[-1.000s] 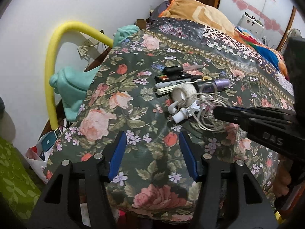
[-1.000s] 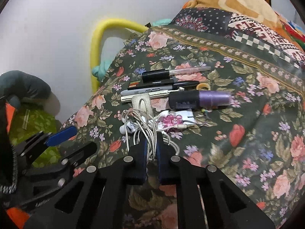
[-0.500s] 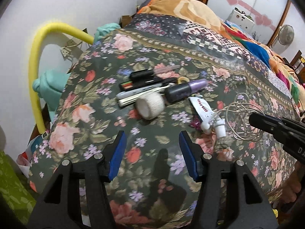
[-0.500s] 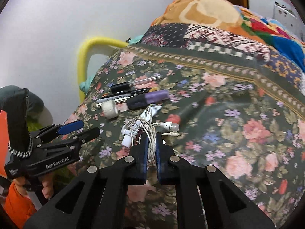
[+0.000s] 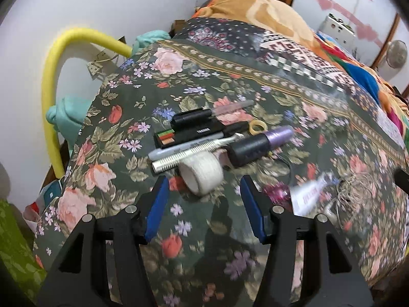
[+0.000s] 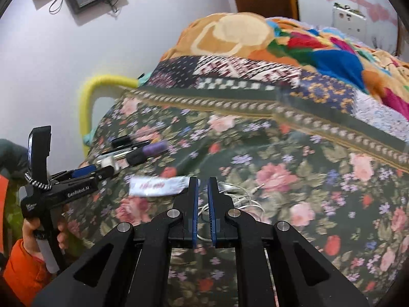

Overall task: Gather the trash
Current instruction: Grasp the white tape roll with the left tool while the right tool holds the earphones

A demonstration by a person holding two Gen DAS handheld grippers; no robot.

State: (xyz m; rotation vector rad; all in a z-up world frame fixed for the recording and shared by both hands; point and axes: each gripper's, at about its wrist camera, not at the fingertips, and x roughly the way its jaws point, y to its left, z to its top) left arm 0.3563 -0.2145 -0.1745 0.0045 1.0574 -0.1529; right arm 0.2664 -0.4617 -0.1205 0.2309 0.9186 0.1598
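Observation:
On the floral bedspread (image 5: 122, 117) lies a cluster: a white tape roll (image 5: 200, 173), a grey marker (image 5: 179, 148), a black case (image 5: 196, 125), a yellowish ring (image 5: 257, 127) and a black-and-purple tube (image 5: 260, 144). My left gripper (image 5: 203, 204) is open, just short of the tape roll. My right gripper (image 6: 202, 192) is nearly shut on a tangle of white earphone cable (image 6: 237, 197), which rests on the bedspread beside a white wrapper (image 6: 156, 185). The wrapper (image 5: 311, 194) and cable (image 5: 358, 189) show blurred in the left wrist view.
A yellow foam tube (image 5: 55, 76) arches by the wall at the bed's left edge, with teal cloth (image 5: 69, 115) below it. Folded patterned blankets (image 6: 255, 38) pile at the far end. The left gripper body (image 6: 58, 189) shows in the right wrist view.
My right gripper has dragged the cable and wrapper to the right, away from the cluster. My left gripper has moved closer to the tape roll.

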